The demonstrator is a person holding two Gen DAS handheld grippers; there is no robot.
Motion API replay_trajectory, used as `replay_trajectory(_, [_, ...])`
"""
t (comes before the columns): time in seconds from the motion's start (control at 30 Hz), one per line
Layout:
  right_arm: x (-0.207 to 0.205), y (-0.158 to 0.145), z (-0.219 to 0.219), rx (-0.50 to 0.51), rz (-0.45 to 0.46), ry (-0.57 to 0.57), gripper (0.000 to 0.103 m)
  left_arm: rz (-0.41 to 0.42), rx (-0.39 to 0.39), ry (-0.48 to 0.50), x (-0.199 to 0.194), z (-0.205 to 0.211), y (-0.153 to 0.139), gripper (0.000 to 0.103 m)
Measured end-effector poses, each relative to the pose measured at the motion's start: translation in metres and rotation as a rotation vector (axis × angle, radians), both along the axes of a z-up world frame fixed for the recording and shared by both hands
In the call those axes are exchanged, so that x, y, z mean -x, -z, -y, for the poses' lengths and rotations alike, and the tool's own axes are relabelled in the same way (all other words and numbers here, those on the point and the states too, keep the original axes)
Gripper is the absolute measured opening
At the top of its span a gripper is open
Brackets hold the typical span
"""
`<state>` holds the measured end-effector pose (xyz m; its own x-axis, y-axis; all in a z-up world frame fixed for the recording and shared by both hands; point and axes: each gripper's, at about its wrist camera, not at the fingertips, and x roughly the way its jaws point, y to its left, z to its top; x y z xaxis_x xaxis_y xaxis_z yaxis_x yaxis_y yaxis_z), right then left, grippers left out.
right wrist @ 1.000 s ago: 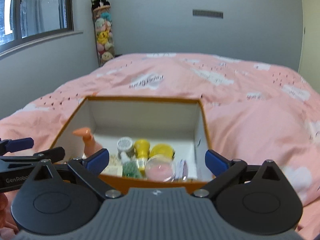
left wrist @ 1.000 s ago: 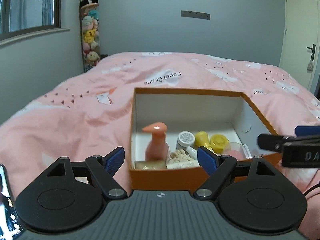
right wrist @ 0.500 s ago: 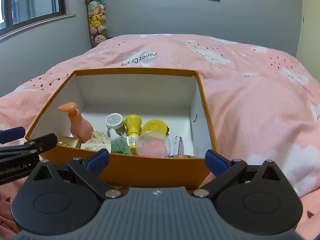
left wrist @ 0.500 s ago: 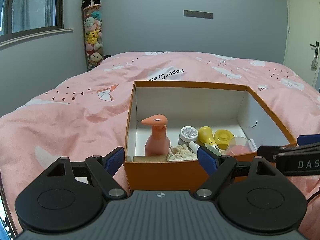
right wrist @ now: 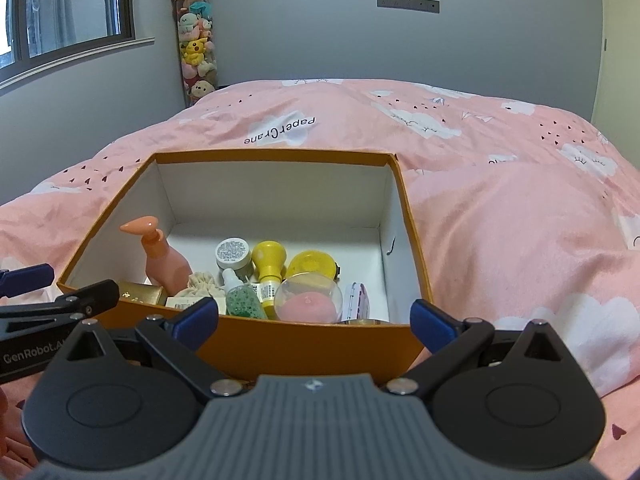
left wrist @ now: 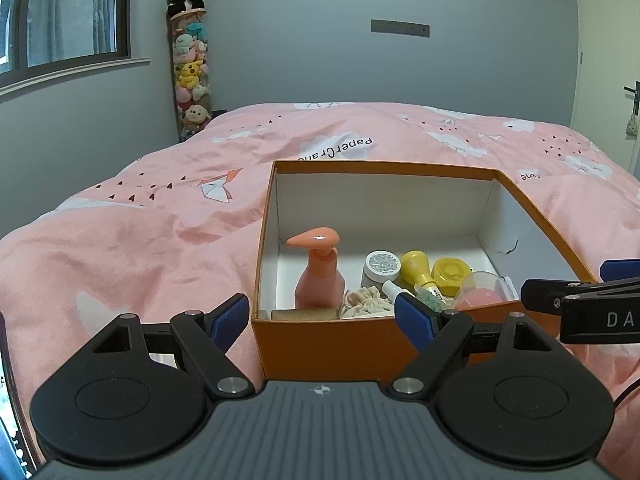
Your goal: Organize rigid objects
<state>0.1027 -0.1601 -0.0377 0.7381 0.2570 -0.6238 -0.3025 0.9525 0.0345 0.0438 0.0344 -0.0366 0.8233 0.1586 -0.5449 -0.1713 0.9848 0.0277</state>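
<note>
An orange box (left wrist: 332, 342) (right wrist: 304, 346) with white walls rests on the pink bed. Inside it stand a peach pump bottle (left wrist: 319, 276) (right wrist: 160, 258), a glitter-lidded jar (left wrist: 381, 269) (right wrist: 234, 254), a yellow bottle (left wrist: 418, 274) (right wrist: 270, 262), a yellow round case (left wrist: 450, 276) (right wrist: 311, 266), a clear dome over a pink puff (right wrist: 308, 300) and a green speckled bottle (right wrist: 243, 300). My left gripper (left wrist: 322, 318) hangs open just before the box's near wall. My right gripper (right wrist: 316, 318) is open too, above that same wall, empty.
The pink duvet (right wrist: 500, 216) covers the whole bed around the box. A tall column of plush toys (left wrist: 191, 68) stands in the far left corner beside a window (left wrist: 64, 12). A door (left wrist: 608, 52) lies at the far right.
Both grippers have risen and tipped down toward the box, so more of its inside shows. Both stay open and empty; the box's contents have not moved.
</note>
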Motion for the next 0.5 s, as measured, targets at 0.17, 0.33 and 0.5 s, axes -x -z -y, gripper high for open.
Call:
replay_trajectory(0.17, [-0.0007,0.0003,0.0006,-0.002,-0.006,0.0,0.1,0.003,0.004,-0.001,0.0009,-0.0007,-0.001,0.097])
replay_trajectory(0.33, [-0.0011,0.0013,0.0014,-0.005,-0.012,0.0,0.1,0.004,0.006,-0.004,0.0007,-0.0014,-0.0011,0.097])
replay_trajectory(0.5, [-0.0012,0.0017,0.0015,-0.006,-0.015,-0.002,0.1,0.006,0.006,-0.005,0.0014,-0.0013,-0.0014,0.097])
